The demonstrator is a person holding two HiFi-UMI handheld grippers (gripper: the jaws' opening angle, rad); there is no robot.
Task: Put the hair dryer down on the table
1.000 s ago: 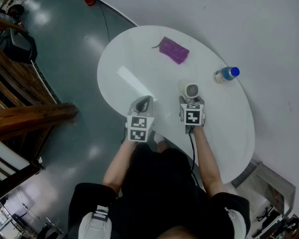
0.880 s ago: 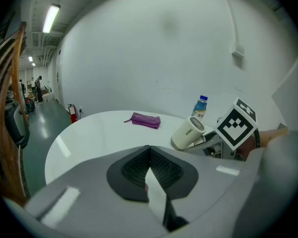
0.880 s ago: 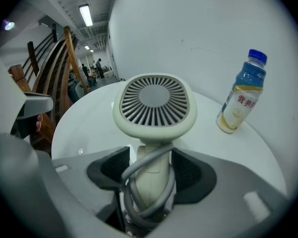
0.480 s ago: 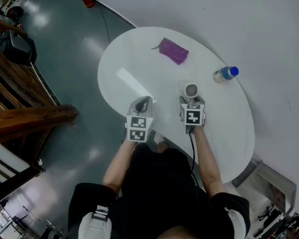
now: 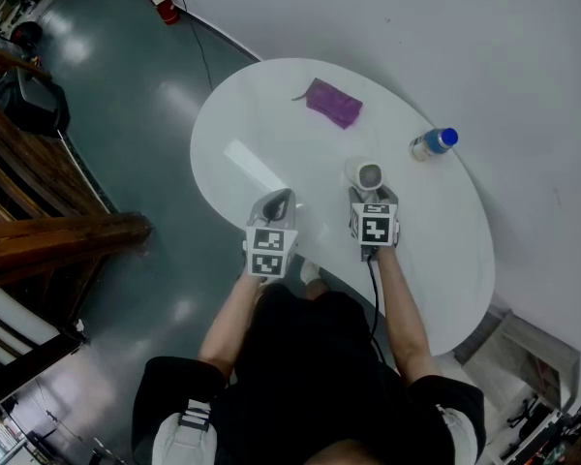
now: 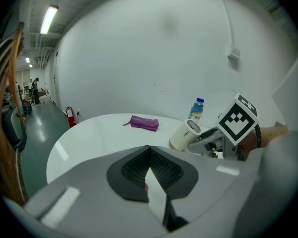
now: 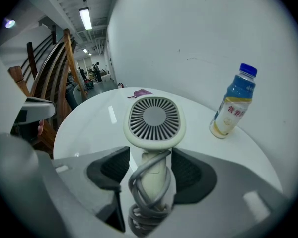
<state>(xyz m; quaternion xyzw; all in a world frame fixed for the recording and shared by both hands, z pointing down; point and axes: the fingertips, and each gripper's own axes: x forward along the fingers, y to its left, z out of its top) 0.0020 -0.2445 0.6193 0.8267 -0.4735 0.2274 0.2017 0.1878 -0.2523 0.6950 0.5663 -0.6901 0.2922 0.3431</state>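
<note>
Left gripper [image 6: 150, 150] hovers over the near edge of the white table [image 5: 271, 114], its jaws pressed together with nothing between them. Farther back lies a purple pouch [image 5: 333, 100]. Right gripper [image 7: 151, 171] is clamped on the handle of the hair dryer [image 7: 154, 119], which is held just above the table top with its intake grille facing the gripper (the grey cord is wound round the handle). The dryer appears to be rigid, smooth plastic, fairly light but top-heavy, so the handle below the barrel is the place to grip. A drink bottle [image 5: 431, 144] stands to the right, well apart.
</note>
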